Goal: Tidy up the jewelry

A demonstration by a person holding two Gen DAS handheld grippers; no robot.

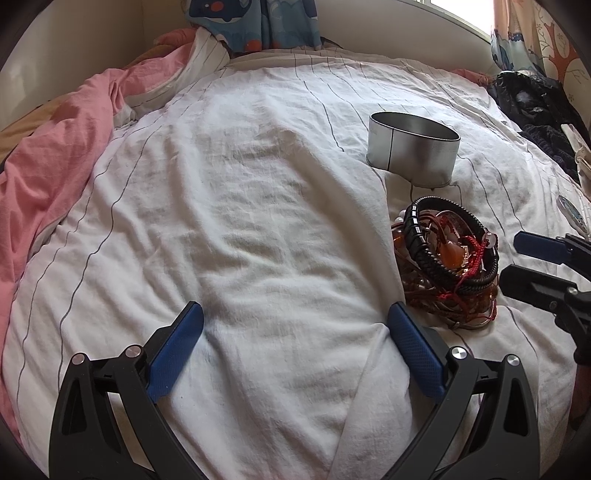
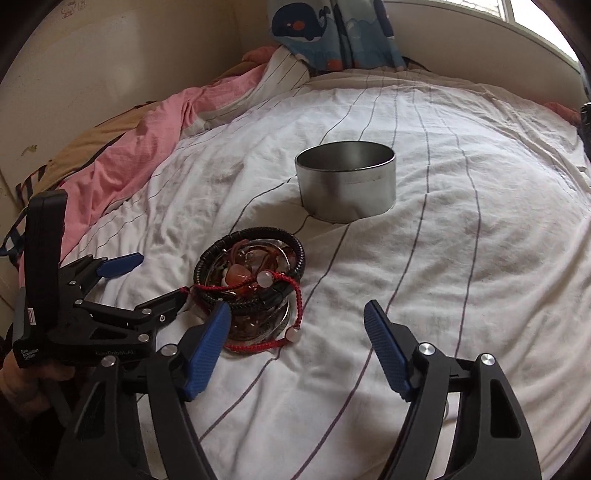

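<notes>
Left wrist view: a bed covered by a white quilt with thin dark stripes fills the frame. A pink sheet is bunched along the left edge, and a blue cartoon curtain hangs at the head by a cream wall. A window glares at top right, with dark clothes heaped below it. The left gripper hangs over bare quilt, jaws wide apart with nothing between them. The jewelry pile, black braided bangles, red cord and amber beads, lies just right of its right finger. An open tin stands beyond the pile. The right gripper enters from the right edge, tips near the pile, jaws parted.

Right wrist view: same quilt, pink sheet and whale-print curtain. The right gripper has its jaws apart, empty; its left pad is just beside the pile, and contact is unclear. The tin stands behind. The left gripper, jaws parted, bears small white print reading "Data Acquisition System".
</notes>
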